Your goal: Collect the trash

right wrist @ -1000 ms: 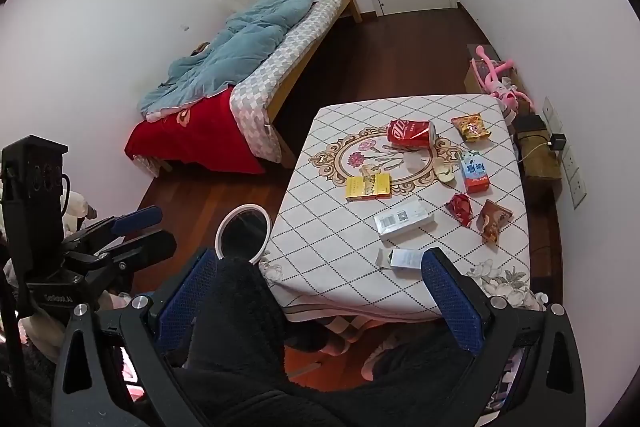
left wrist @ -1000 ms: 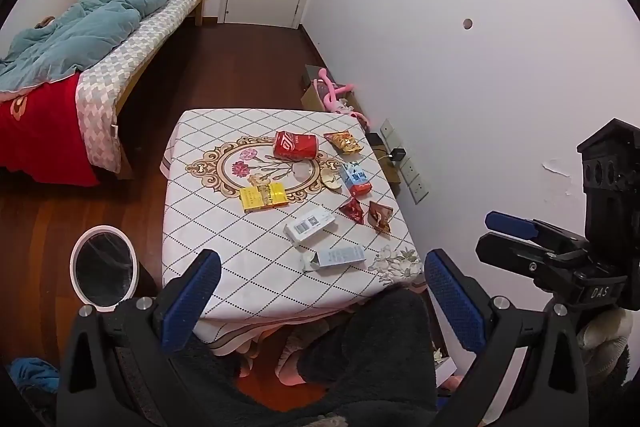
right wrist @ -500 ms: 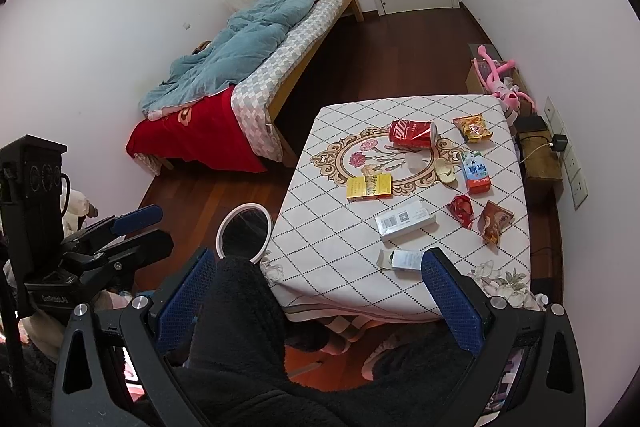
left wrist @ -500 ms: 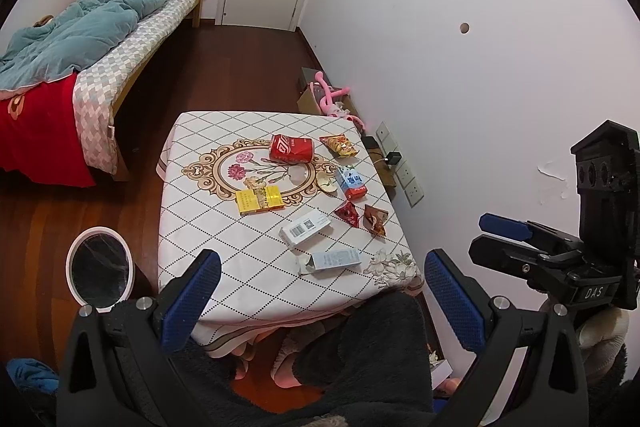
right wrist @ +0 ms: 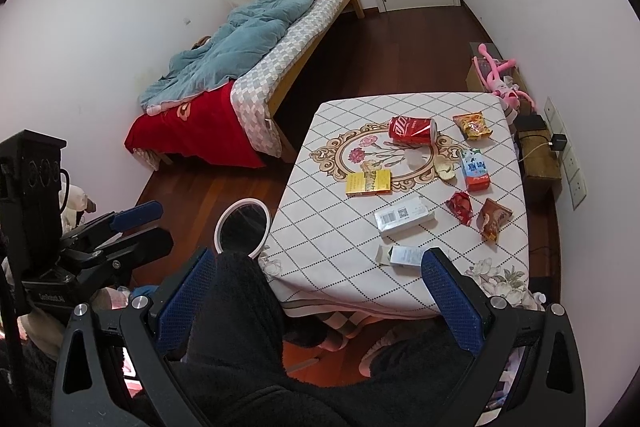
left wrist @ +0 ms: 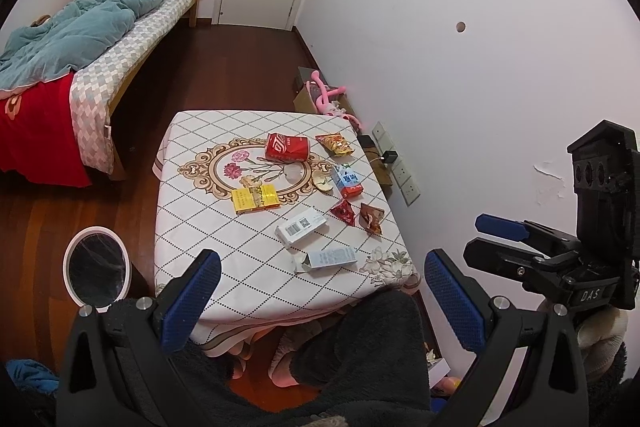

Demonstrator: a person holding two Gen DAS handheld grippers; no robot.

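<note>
Trash lies on a table with a white diamond-pattern cloth [left wrist: 200, 227] [right wrist: 320, 227]: a red can [left wrist: 287, 147] [right wrist: 412, 131] on its side, a yellow pack [left wrist: 255, 198] [right wrist: 368, 183], a white box [left wrist: 301, 226] [right wrist: 404, 217], a pale blue carton [left wrist: 330, 259] [right wrist: 404, 255], a milk carton [left wrist: 347, 181] [right wrist: 475, 171] and several snack wrappers [left wrist: 372, 217] [right wrist: 494, 217]. My left gripper [left wrist: 320, 299] and right gripper [right wrist: 316, 299] are open and empty, held high before the table's near edge. Each also shows in the other's view, the right gripper [left wrist: 508, 239] and the left gripper [right wrist: 136, 223].
A white-rimmed bin with a black liner [left wrist: 96, 267] [right wrist: 242, 229] stands on the floor left of the table. A bed [left wrist: 100, 27] [right wrist: 260, 47] is at the far left. A wall [left wrist: 480, 67] runs close along the table's right side. My dark-clothed legs are below.
Both views have shifted only slightly; the table sits a little lower-left in the left wrist view. Both grippers stay open and empty.
</note>
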